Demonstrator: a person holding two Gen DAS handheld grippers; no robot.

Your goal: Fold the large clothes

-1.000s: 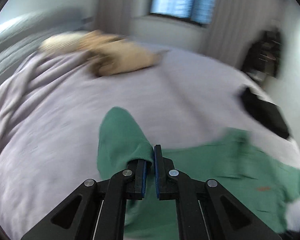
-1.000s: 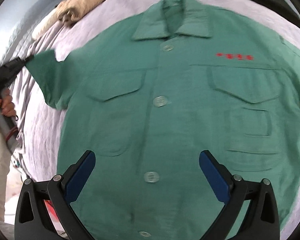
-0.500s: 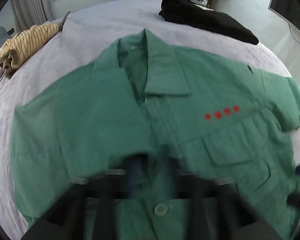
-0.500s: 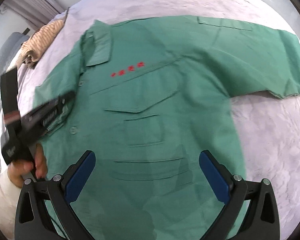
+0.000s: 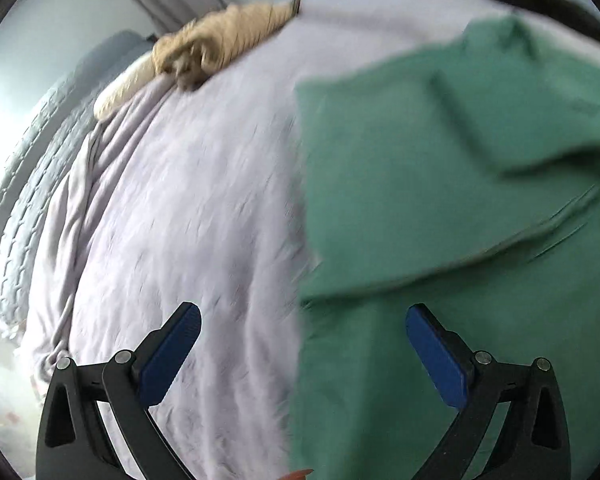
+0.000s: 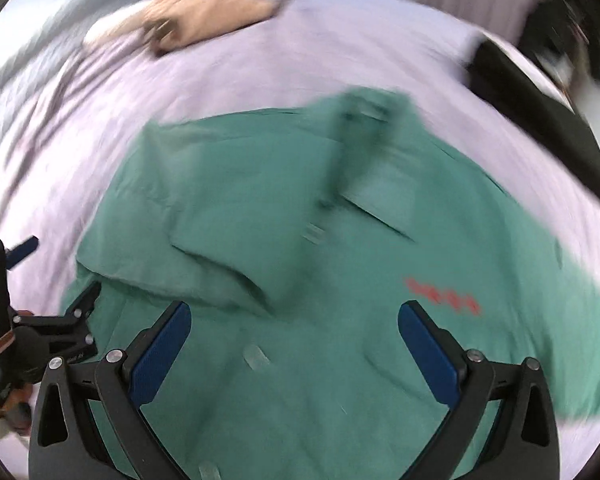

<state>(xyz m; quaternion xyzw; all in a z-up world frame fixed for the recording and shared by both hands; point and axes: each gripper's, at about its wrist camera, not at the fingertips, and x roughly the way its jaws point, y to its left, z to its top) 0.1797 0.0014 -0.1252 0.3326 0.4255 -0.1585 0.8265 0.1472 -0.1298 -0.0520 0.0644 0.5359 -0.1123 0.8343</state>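
Note:
A green button shirt (image 6: pixel 340 280) with red lettering lies face up on the pale bed cover (image 6: pixel 260 72). Its left sleeve (image 6: pixel 204 248) is folded in over the chest. The shirt also shows in the left wrist view (image 5: pixel 460 200), on the right half. My left gripper (image 5: pixel 300 344) is open and empty, over the shirt's left edge and the bed cover. It also shows in the right wrist view (image 6: pixel 52 280) at the shirt's left edge. My right gripper (image 6: pixel 294 340) is open and empty above the shirt's front. Both views are motion blurred.
A tan striped garment (image 5: pixel 220 48) lies at the far side of the bed, also in the right wrist view (image 6: pixel 204 20). A black garment (image 6: pixel 540 112) lies at the far right. A grey quilted headboard or pillow (image 5: pixel 32 168) lies at the left.
My left gripper held the left sleeve shut, carried it over the chest, then let go and opened. The sleeve now lies folded in. My right gripper stayed open and swung its view.

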